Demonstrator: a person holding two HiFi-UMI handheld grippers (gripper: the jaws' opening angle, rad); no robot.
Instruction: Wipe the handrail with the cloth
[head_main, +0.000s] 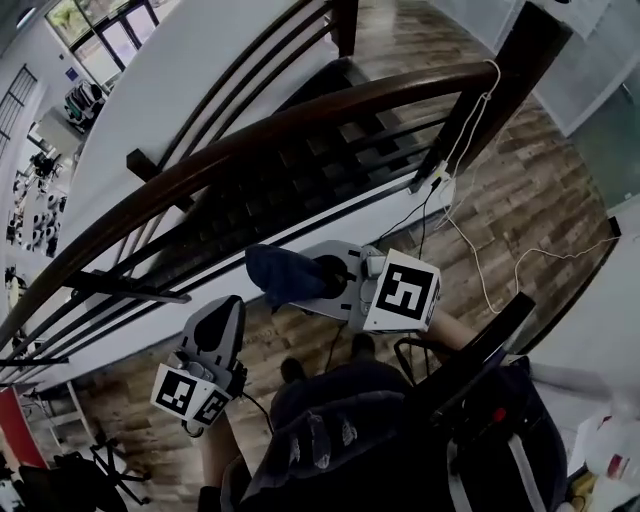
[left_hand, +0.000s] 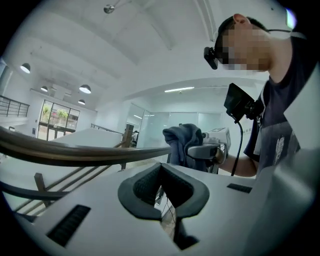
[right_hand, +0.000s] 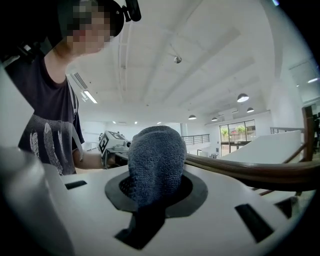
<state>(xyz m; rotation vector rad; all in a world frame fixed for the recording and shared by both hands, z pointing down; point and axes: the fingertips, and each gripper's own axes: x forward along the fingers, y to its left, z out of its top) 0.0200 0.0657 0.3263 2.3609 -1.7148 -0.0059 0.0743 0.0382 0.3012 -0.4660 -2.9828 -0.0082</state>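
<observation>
The dark brown wooden handrail (head_main: 270, 130) curves from lower left to upper right in the head view. My right gripper (head_main: 305, 280) is on its near side, shut on a bunched blue cloth (head_main: 272, 272). In the right gripper view the cloth (right_hand: 155, 160) stands up out of the right gripper (right_hand: 154, 189), and the handrail (right_hand: 240, 170) runs off to the right just behind it; I cannot tell if they touch. My left gripper (head_main: 220, 322) hangs lower left, shut on nothing. From the left gripper (left_hand: 161, 189) view, the handrail (left_hand: 75, 152) crosses at left and the cloth (left_hand: 182, 140) is beyond it.
Dark horizontal rails (head_main: 250, 200) and stairs (head_main: 330, 150) lie under the handrail. A dark post (head_main: 520, 60) carries a white cable (head_main: 470, 130) down to the wooden floor (head_main: 530, 210). The person's legs and dark gear (head_main: 400, 430) fill the bottom of the head view.
</observation>
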